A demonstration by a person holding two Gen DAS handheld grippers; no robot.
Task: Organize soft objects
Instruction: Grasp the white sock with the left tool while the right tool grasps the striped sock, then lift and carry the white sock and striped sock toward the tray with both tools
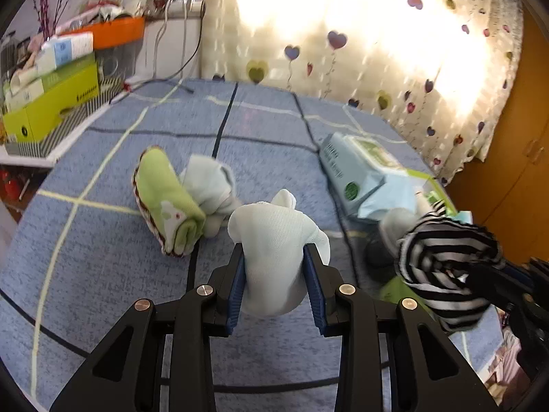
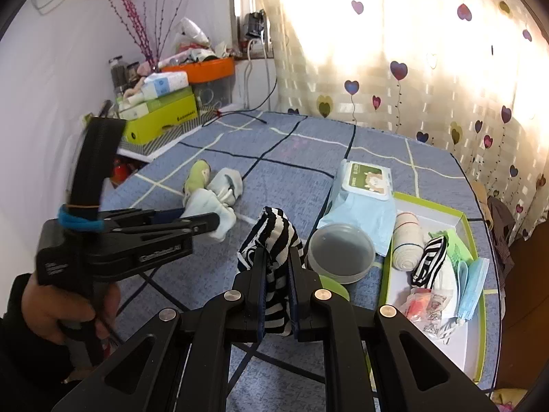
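My left gripper [image 1: 274, 267] is shut on a pale mint sock bundle [image 1: 274, 237], held above the blue checked bedspread [image 1: 103, 267]. It also shows from the side in the right wrist view [image 2: 216, 221]. My right gripper [image 2: 276, 267] is shut on a black-and-white striped sock [image 2: 271, 237], also seen at the right of the left wrist view [image 1: 442, 267]. A rolled green cloth [image 1: 168, 202] and a pale blue sock bundle [image 1: 212, 185] lie on the bed ahead. A green-rimmed box lid [image 2: 471, 226] holds a bandage roll [image 2: 406, 243], another striped sock [image 2: 430, 257] and face masks [image 2: 471, 285].
A wet-wipes pack [image 2: 367, 182] and a round grey plastic tub [image 2: 339, 252] lie beside the box lid. A cluttered side shelf with a lime-green box [image 2: 161, 116] and orange bin [image 2: 202, 68] stands at the left. A heart-patterned curtain [image 2: 411, 68] hangs behind the bed.
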